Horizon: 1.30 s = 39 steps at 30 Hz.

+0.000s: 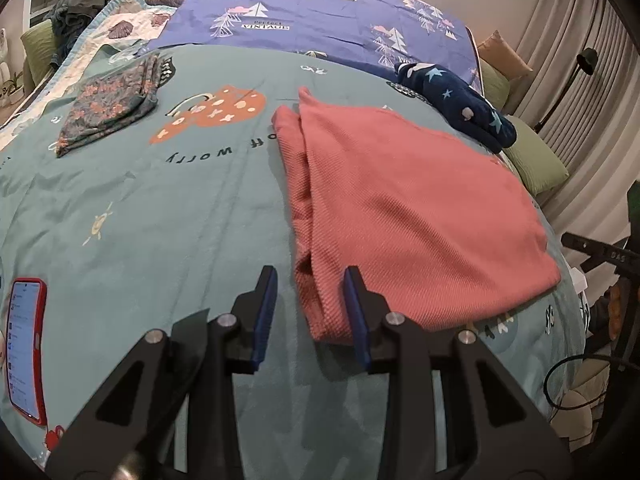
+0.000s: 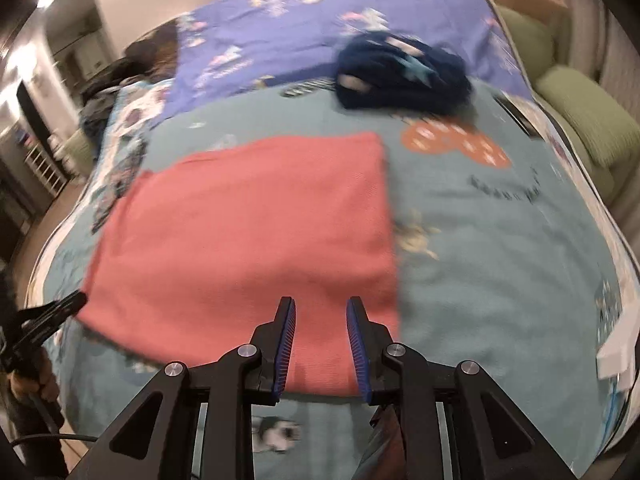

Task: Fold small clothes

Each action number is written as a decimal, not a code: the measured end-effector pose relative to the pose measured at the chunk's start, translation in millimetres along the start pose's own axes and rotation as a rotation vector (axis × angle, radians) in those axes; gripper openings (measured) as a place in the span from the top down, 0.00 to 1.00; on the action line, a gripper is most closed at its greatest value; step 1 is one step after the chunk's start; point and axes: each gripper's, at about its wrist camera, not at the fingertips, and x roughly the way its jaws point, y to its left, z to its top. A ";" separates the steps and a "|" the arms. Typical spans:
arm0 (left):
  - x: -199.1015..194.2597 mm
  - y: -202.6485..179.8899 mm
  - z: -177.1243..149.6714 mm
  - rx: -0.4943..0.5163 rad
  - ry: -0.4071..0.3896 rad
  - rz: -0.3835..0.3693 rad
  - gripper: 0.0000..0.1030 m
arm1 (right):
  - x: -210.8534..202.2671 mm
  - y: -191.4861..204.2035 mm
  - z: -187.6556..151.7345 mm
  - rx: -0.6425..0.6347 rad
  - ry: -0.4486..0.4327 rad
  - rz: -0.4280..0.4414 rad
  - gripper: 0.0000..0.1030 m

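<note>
Handling: pink garment (image 1: 400, 216) looks soft, light, limp; folded flat on bed (image 1: 160, 220).
Hold: near left corner, probably all layers.
Left hand-held gripper (image 1: 310, 312): spread, empty.
Right hand-held gripper (image 2: 321, 342): spread, empty.

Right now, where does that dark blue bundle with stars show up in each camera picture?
Left wrist view: dark blue starry bundle at upper right, beyond the pink cloth.
Right wrist view: blurred, top centre-right, again beyond the pink cloth.
Shared landmark: the purple sheet behind it.

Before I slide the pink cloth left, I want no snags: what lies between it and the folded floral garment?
Only bare teal bedspread separates the pink cloth from the floral garment; the left wrist view shows it.
</note>
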 end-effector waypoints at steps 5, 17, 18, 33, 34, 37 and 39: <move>-10.4 3.4 -4.2 0.024 -0.021 0.036 0.63 | 4.7 58.3 3.0 -0.123 -0.025 0.064 0.65; -32.9 39.1 -13.9 -0.003 -0.056 0.164 0.52 | 50.8 191.9 -12.8 -0.453 0.009 0.159 0.58; -32.8 42.2 -14.6 -0.011 -0.055 0.173 0.52 | 53.6 195.9 -13.4 -0.468 0.011 0.160 0.57; -25.5 64.5 -7.9 -0.062 -0.044 0.135 0.46 | 82.1 278.0 -54.6 -0.756 -0.034 0.087 0.44; -25.2 67.9 -6.3 -0.074 -0.044 0.134 0.46 | 85.9 280.0 -55.1 -0.758 -0.032 0.081 0.44; -25.7 77.9 -0.3 -0.112 -0.049 0.125 0.46 | 94.7 283.0 -54.0 -0.759 -0.043 0.064 0.44; -26.8 83.6 3.8 -0.132 -0.057 0.112 0.46 | 100.2 285.0 -51.6 -0.748 -0.055 0.054 0.44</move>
